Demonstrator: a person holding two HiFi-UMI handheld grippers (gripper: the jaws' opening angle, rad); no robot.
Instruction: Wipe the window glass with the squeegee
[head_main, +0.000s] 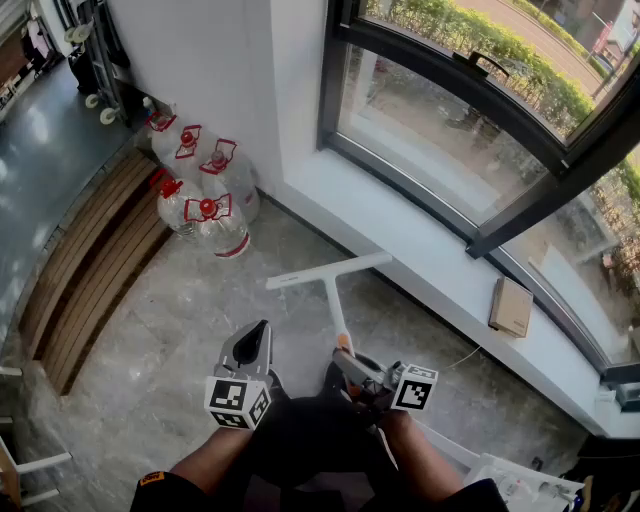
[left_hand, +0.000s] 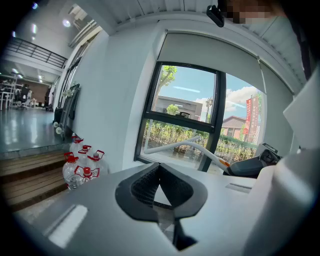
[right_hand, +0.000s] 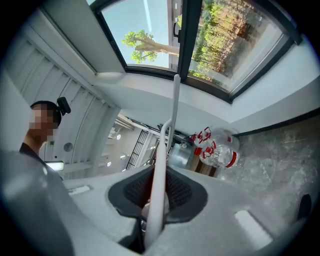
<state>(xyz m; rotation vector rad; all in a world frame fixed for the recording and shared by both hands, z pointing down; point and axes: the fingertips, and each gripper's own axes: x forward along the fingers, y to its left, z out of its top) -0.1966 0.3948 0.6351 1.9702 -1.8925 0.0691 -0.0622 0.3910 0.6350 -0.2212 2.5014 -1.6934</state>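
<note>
- Clamping my right hand-held gripper (head_main: 348, 364) on the squeegee (head_main: 335, 300) handle, I am holding its blade ahead, clear of the window glass (head_main: 440, 130).
- My left hand-held gripper (head_main: 260, 335) is sitting closed and empty alongside.
- I am judging the blade must meet the glass flat.

The long white squeegee (head_main: 333, 300) looks smooth, matt plastic; the grey stone floor (head_main: 150, 370) is polished and glossy. The brown slatted wooden platform (head_main: 90, 260) looks matt, the clear red-capped plastic water bottles (head_main: 218, 222) shiny.
</note>
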